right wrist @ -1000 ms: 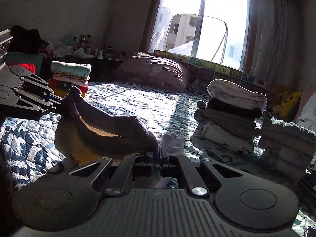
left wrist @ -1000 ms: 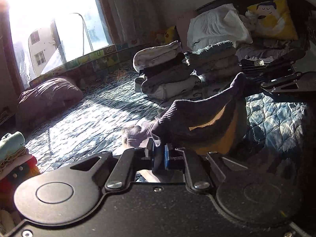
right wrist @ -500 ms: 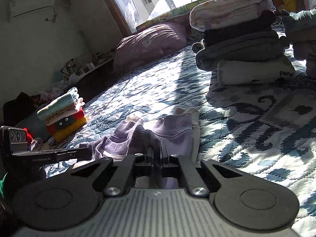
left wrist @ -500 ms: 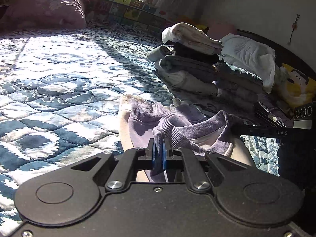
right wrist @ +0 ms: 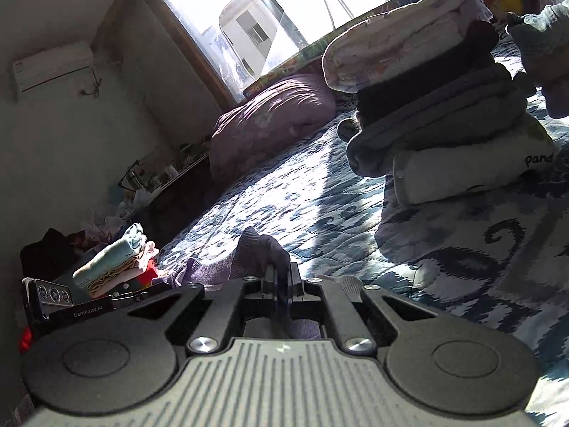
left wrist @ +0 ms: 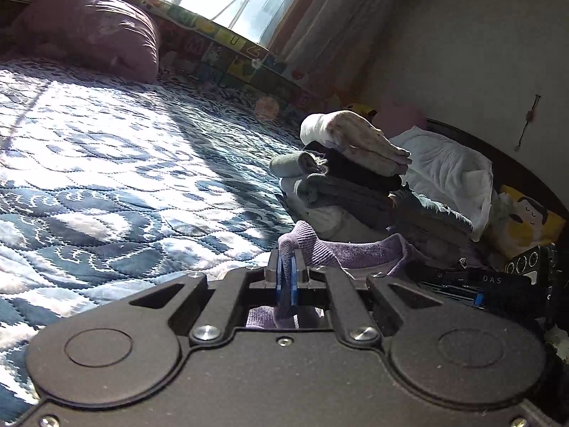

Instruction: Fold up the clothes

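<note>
Purple ribbed garment [left wrist: 355, 249] is pinched in both: the left hand-held gripper [left wrist: 286, 277] clamps one edge, the right hand-held gripper [right wrist: 281, 284] another, low over the bed [left wrist: 106, 185]. Ahead of them stands a stack [right wrist: 437, 99] of folded clothes; farther off, a mauve pillow [left wrist: 92, 28].

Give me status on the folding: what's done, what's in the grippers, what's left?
Done: a tall stack of folded clothes sits on the quilted bed, and a smaller folded pile lies at its far edge. In hand: the left gripper and right gripper are both shut on the purple garment, low over the bed. Left: finishing this fold and stacking it. No other loose clothes are clearly visible.
</note>
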